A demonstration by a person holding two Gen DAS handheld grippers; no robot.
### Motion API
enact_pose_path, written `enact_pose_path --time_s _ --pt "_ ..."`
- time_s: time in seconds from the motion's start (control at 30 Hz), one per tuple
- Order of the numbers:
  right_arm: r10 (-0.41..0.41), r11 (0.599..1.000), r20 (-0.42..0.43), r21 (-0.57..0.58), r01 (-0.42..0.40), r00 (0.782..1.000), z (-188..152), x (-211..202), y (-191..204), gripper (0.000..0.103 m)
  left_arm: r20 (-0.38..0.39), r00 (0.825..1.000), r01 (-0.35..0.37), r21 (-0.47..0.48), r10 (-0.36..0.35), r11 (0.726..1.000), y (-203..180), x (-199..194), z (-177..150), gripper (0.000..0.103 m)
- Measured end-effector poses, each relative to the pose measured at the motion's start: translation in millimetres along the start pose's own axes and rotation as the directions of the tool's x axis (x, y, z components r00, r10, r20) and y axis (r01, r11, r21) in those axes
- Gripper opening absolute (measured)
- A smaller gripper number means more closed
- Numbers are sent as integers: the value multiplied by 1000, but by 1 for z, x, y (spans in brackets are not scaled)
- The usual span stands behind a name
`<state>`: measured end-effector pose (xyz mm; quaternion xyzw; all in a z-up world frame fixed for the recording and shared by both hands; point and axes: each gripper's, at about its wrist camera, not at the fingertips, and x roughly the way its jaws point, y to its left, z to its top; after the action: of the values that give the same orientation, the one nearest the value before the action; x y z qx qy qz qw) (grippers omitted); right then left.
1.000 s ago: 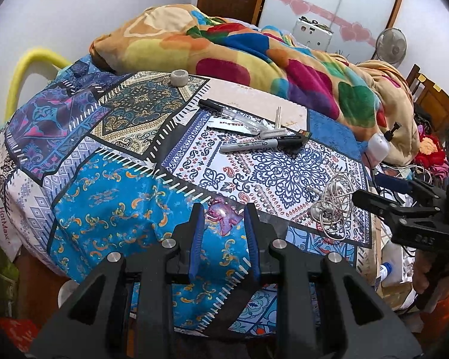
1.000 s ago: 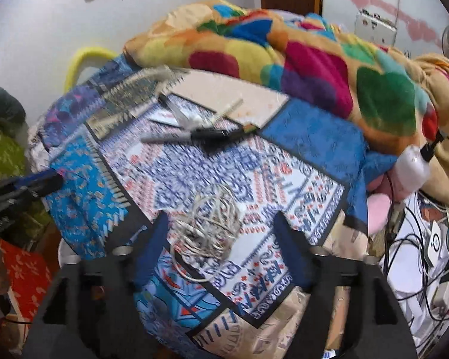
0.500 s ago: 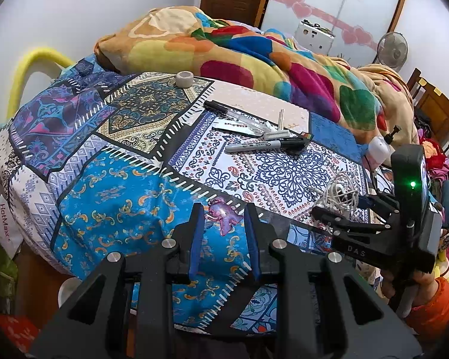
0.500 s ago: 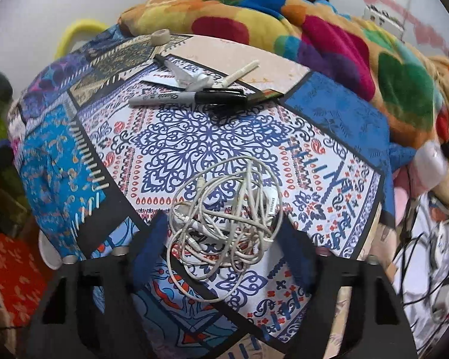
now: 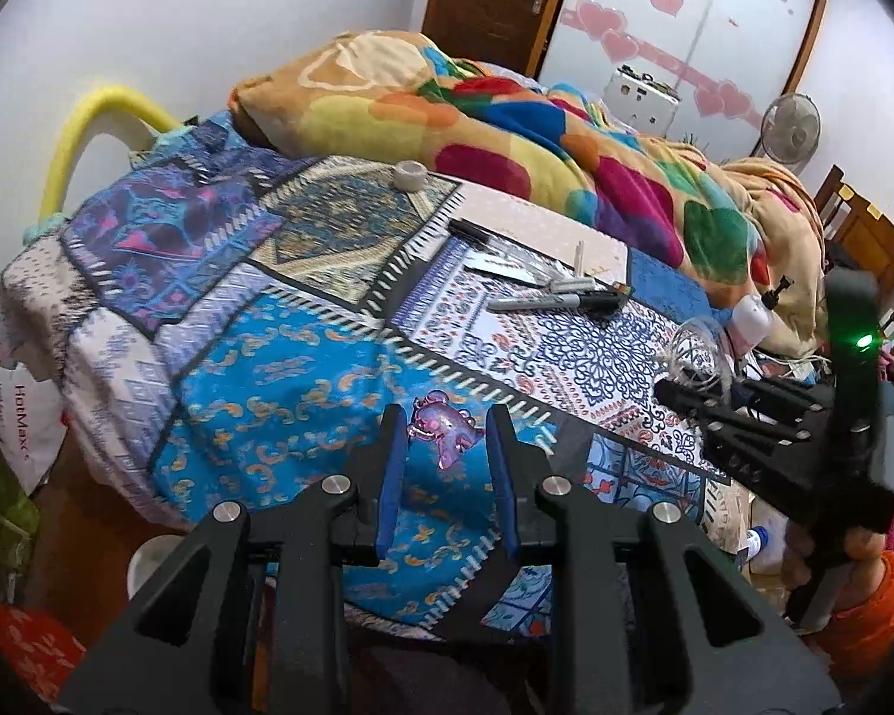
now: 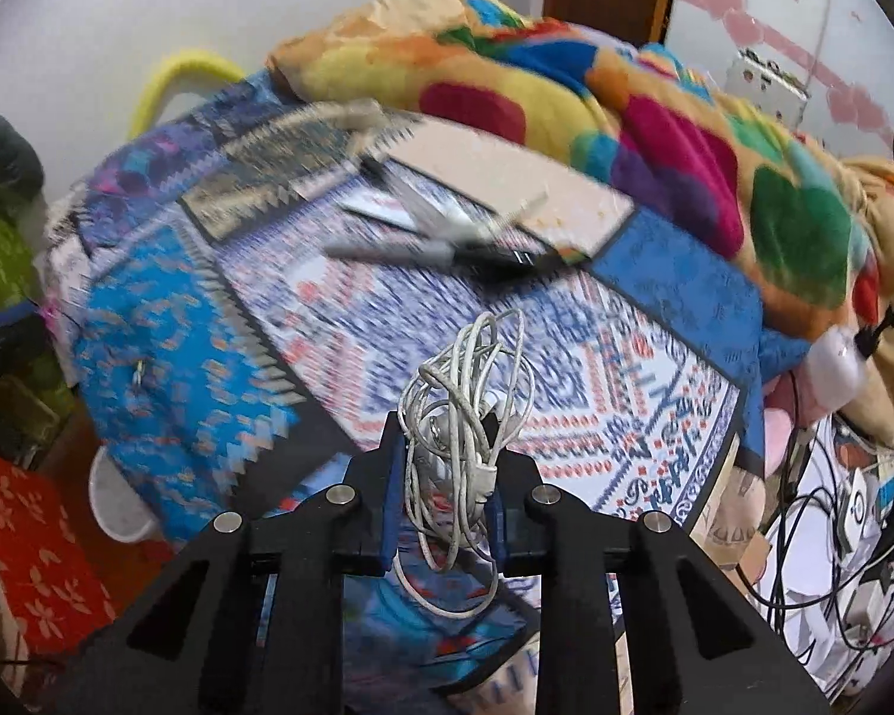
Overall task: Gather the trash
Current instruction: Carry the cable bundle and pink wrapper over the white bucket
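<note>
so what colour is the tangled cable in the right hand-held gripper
White tangled cable, clearest in the right wrist view.

Bedspread [image 5: 280, 369] surface bare across the near-left blue patch. Obstructions: pens [image 5: 557, 298] clustered mid-bed, tape roll [image 5: 410, 174] beyond them, piled blanket [image 5: 506, 137] along the far side, pink wrapper [image 5: 441, 426] between the left gripper [image 5: 447, 447] fingers.

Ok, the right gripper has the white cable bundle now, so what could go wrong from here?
1. The white cable bundle is pinched only at its middle by the right gripper; loose loops hang below the fingers and might slip out or snag.
2. The right wrist view is motion-blurred, so a fast swing could shake the bundle free.
3. The left gripper is open and straddles the pink plastic scrap; shutting too high might miss it.
</note>
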<state>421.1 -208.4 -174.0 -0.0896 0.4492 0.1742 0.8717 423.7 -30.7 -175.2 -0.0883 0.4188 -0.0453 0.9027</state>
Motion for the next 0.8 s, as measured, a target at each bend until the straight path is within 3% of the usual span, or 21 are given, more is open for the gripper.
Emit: enact_pose_path --time_s 0.23,0.4,0.6,0.8 --pt "51 998 84 -46 -47 995 19 -42 45 21 65 998 -21 -44 24 999 34 -51 -7 27" --pt "113 989 138 -108 -98 984 32 -71 102 21 100 993 -51 -82 59 995 68 -89 -20 26" --pt "162 977 146 -162 -138 976 32 -82 151 21 98 989 -99 -127 112 987 110 -121 -41 26" --pt "259 947 101 -221 -232 961 20 -76 221 21 74 986 -134 -190 150 973 158 -136 -70 27"
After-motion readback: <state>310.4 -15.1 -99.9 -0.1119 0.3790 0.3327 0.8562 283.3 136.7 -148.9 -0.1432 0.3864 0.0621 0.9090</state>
